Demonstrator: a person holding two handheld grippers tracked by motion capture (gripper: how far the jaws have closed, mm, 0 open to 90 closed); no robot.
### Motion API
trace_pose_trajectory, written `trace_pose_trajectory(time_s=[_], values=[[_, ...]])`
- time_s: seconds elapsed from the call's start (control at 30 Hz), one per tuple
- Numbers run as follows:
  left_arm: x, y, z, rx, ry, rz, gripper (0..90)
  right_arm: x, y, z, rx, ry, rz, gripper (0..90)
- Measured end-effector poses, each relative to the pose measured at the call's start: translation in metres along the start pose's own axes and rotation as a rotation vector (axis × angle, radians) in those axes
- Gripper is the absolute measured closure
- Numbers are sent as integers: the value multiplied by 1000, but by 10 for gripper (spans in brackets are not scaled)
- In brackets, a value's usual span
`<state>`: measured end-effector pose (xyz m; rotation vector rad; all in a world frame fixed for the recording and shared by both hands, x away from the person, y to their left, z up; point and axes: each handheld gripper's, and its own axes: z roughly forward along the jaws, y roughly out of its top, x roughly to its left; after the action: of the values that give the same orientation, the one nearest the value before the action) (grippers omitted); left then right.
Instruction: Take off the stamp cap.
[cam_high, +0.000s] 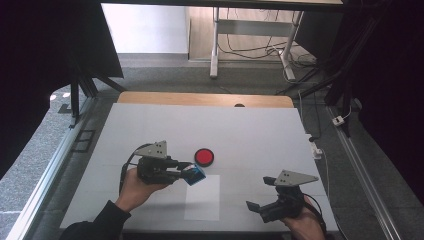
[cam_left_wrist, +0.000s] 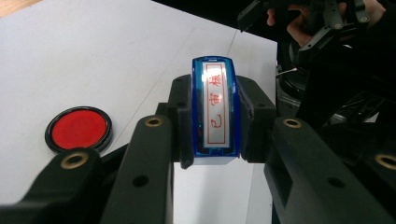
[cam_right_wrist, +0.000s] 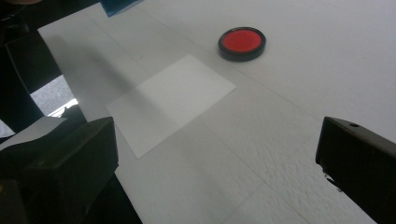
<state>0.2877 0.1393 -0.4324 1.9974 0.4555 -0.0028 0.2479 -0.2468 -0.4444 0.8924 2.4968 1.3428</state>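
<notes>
Stamp (cam_left_wrist: 212, 112) sits squeezed between the jaws of the left gripper (cam_high: 186, 171), up off the table (cam_high: 260, 130), near the red ink pad (cam_high: 204, 156) and over the top edge of the paper (cam_high: 202, 200). It looks ready to stamp. The right gripper (cam_high: 260, 205) waits off to the side, jaws wide and empty.

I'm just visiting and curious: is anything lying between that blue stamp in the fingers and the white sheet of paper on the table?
Nothing visible. The left gripper holds the blue stamp over the paper; the red ink pad sits aside.
</notes>
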Motion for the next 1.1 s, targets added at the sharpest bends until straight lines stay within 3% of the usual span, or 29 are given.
trace_pose_trajectory(time_s=[0.23, 0.5, 1.1], values=[[-2, 1, 0, 4, -3, 20, 699, 6, 9, 15, -4, 68, -24, 0], [-2, 0, -1, -3, -15, 30, 699, 15, 19, 32, 34, 75, -95, 0], [-3, 1, 0, -6, -36, 62, 699, 23, 37, 68, 87, 176, -136, 0]])
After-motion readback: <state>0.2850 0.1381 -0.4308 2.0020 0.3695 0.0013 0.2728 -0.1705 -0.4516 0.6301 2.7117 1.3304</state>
